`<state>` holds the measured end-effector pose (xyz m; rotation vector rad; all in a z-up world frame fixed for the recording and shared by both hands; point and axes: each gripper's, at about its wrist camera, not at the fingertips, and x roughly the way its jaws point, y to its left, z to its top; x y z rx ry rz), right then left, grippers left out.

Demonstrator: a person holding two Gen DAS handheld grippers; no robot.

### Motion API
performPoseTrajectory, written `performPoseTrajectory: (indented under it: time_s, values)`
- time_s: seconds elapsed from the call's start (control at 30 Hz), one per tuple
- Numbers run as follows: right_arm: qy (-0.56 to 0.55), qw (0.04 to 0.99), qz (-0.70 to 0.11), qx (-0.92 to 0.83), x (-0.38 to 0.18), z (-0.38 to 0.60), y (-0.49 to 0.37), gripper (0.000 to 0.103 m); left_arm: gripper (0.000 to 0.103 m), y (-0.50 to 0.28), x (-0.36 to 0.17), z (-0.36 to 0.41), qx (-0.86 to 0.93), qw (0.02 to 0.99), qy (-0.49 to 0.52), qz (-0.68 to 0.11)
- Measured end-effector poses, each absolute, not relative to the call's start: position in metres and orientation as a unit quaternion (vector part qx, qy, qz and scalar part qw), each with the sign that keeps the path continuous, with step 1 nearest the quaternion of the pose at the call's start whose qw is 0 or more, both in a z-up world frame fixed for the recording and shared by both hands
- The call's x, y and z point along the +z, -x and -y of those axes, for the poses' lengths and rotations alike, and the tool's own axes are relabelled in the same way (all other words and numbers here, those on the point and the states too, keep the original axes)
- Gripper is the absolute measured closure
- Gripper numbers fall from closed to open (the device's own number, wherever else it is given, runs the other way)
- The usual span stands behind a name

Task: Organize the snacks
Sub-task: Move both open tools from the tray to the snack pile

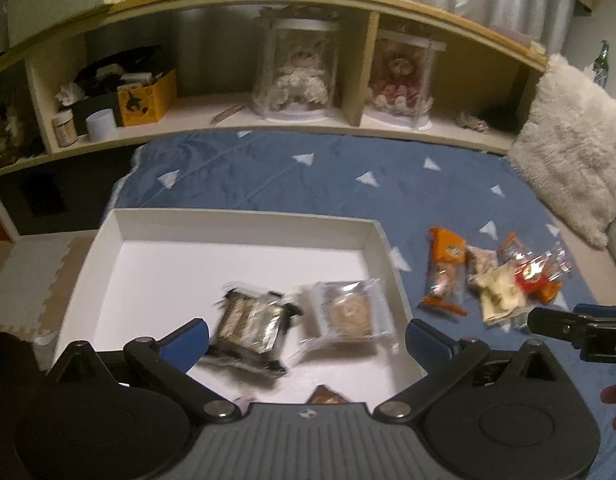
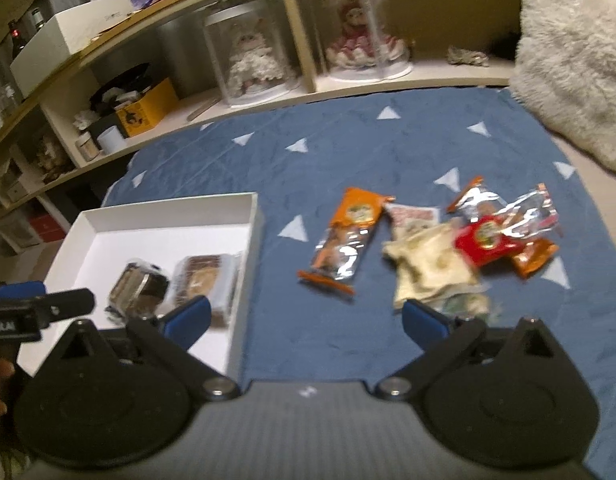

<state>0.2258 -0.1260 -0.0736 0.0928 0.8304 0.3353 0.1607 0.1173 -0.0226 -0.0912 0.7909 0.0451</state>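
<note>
No print on the snack wrappers [image 2: 343, 240] is legible.

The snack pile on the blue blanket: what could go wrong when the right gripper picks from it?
1. The snack pile overlaps, so the open right gripper may pinch two wrappers together.
2. The white box has low walls; a packet dropped near the edge may slide out.

Both the left tongs [image 1: 306, 334] and the right tongs [image 2: 306, 314] are built of black linkage arms, silver pivot screws, blue fingertip pads [image 1: 427, 340] and a ribbed grey body.
</note>
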Motion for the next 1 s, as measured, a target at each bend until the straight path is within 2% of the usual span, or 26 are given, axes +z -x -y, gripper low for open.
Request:
performPoseTrajectory:
  time_s: [0.4, 0.67, 0.87, 0.9, 1.0]
  values:
    - [-0.035, 0.915, -0.383, 0.122, -0.066, 0.187, -0.228, 0.000, 0.000, -0.174, -0.031, -0.062, -0.028, 0.931, 0.051, -0.360]
    - [0.002, 0.922, -0.380, 0.078, -0.084, 0.221, -0.241, 0.000, 0.000, -0.189, -0.052, -0.022, -0.051, 0.936, 0.009, -0.347]
    - [-0.020, 0.914, -0.399, 0.073, -0.105, 0.249, -0.262, 0.001, 0.000, -0.205, -0.068, 0.000, -0.093, 0.944, 0.010, -0.317]
    - [-0.020, 0.913, -0.403, 0.068, -0.108, 0.251, -0.265, 0.001, 0.001, -0.207, -0.070, 0.003, -0.099, 0.945, 0.009, -0.311]
    - [-0.004, 0.910, -0.404, 0.093, -0.115, 0.254, -0.274, 0.014, 0.005, -0.216, -0.077, 0.013, -0.122, 0.947, -0.005, -0.298]
